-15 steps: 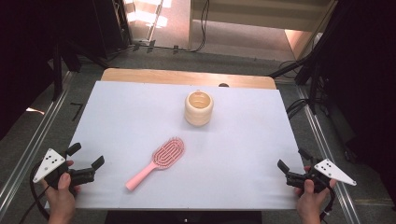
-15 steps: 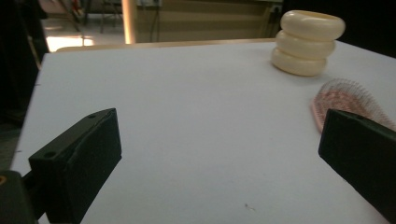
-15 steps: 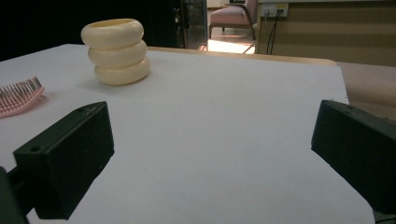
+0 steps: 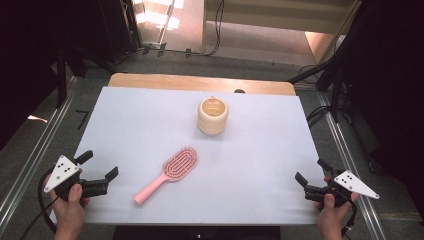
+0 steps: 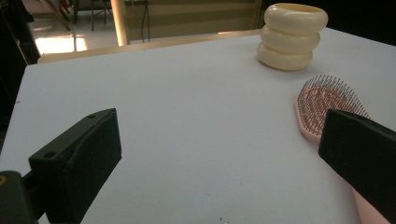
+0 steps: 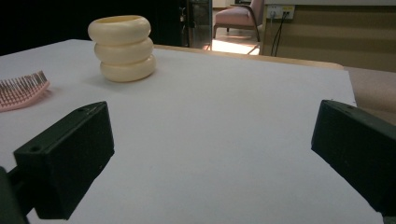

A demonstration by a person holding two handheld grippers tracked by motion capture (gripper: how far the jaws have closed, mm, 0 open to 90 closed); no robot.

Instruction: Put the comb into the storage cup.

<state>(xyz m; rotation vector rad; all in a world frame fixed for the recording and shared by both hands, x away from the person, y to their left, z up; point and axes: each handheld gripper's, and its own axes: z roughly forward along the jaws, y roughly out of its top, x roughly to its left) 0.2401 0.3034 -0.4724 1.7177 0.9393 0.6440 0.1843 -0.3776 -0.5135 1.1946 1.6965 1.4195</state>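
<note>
The pink hairbrush (image 4: 168, 174) lies bristles up near the front middle of the white tabletop (image 4: 260, 165), with the cream ribbed cup (image 4: 213, 116) behind it. The left gripper (image 4: 98, 171) sits just beside the brush, released; the right gripper (image 4: 311, 177) rests well apart, released and holding nothing.

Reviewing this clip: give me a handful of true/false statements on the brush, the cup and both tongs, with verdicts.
1. Both tongs, left and right, stand open with nothing between them. True.
2. The pink brush lies with its bristles down. False: the bristles face up.
3. The cream cup stands upright, farther from the person than the brush. True.
4. The brush leans on the cup. False: bare table separates them.
5. The right tongs hold the brush handle. False: they are at the table's right edge, holding nothing.
</note>
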